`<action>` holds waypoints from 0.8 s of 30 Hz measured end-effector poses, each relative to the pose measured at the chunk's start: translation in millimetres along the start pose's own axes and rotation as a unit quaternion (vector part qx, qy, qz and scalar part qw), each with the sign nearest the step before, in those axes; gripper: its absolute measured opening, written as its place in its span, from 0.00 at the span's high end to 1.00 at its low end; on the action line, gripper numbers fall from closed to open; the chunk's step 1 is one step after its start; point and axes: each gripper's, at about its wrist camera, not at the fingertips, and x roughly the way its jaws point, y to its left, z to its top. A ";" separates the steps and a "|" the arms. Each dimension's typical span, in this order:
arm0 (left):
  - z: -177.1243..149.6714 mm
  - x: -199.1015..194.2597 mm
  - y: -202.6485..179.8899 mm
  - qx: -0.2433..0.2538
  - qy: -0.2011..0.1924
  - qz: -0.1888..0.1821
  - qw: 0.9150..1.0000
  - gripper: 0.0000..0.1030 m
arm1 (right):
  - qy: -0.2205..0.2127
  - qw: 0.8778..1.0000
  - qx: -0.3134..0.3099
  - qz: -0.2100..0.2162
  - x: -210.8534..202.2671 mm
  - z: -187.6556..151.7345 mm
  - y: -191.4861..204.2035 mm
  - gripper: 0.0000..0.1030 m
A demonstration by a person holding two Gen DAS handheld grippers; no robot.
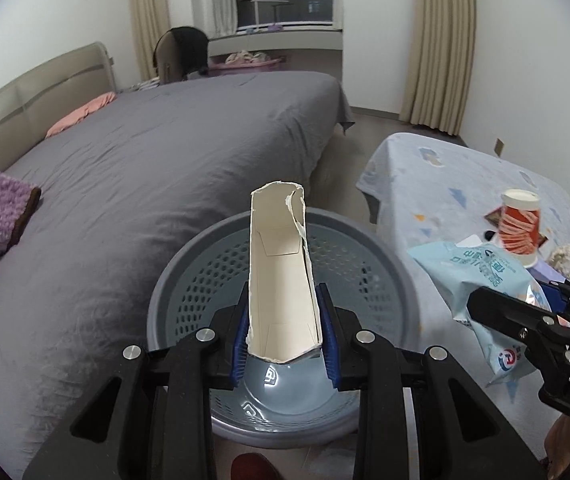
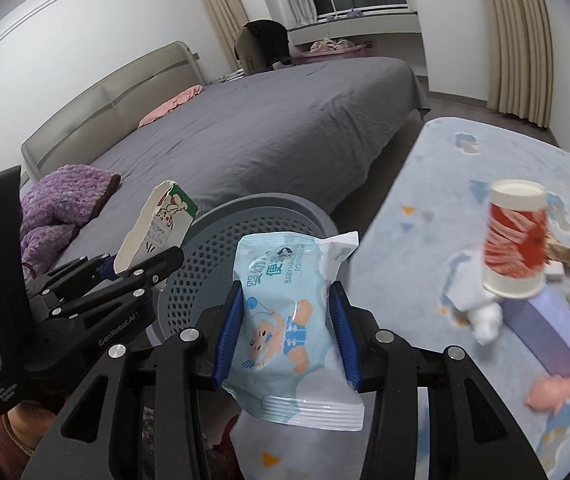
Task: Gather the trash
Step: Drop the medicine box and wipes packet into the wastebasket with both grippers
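The left gripper (image 1: 285, 344) holds a torn carton (image 1: 281, 272), with its blue pads (image 1: 239, 354) pressed tight on both sides near the bottom end. The carton is ripped open along the top, so you can see the white inside. It hangs right over the grey laundry-style basket (image 1: 189, 280) that sits on the floor between the bed (image 1: 165, 152) and the low table (image 1: 445, 184). The right gripper (image 2: 287, 332) holds a light blue pack of baby wipes (image 2: 285, 312), with its jaws squeezed on the middle of the pack. In the right wrist view the pack sits in front of the basket (image 2: 205, 248), near its rim, but I cannot tell if it is fully over the hole. More trash waits on the table: a red and white paper cup (image 2: 515, 236) standing upside down, a purple box (image 2: 553, 336), some crumpled bits (image 2: 485, 320) and a small pink thing (image 2: 551, 394). Both pieces look ready to drop in. Things could go wrong here. The wipes pack is soft and floppy, so if the jaws open too soon it may hit the rim and slide onto the floor. The carton is long and stiff, so it could land across the edge and tip out. The two grippers are close together, so they may bump if both move over the basket at once. The cup looks wobbly and could roll off the table if something knocks it.
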 end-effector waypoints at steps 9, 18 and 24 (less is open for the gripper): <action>-12.6 38.4 32.9 -0.036 0.046 0.023 0.998 0.70 | 0.035 0.999 -0.015 0.012 50.3 10.1 12.8 0.59; -18.6 46.0 48.5 -0.057 0.054 0.029 0.996 0.51 | 0.047 0.998 -0.029 0.017 78.6 15.3 22.6 0.55; -17.9 40.9 51.6 -0.062 0.044 0.036 0.996 0.35 | 0.040 0.999 -0.024 0.007 77.6 14.9 21.2 0.47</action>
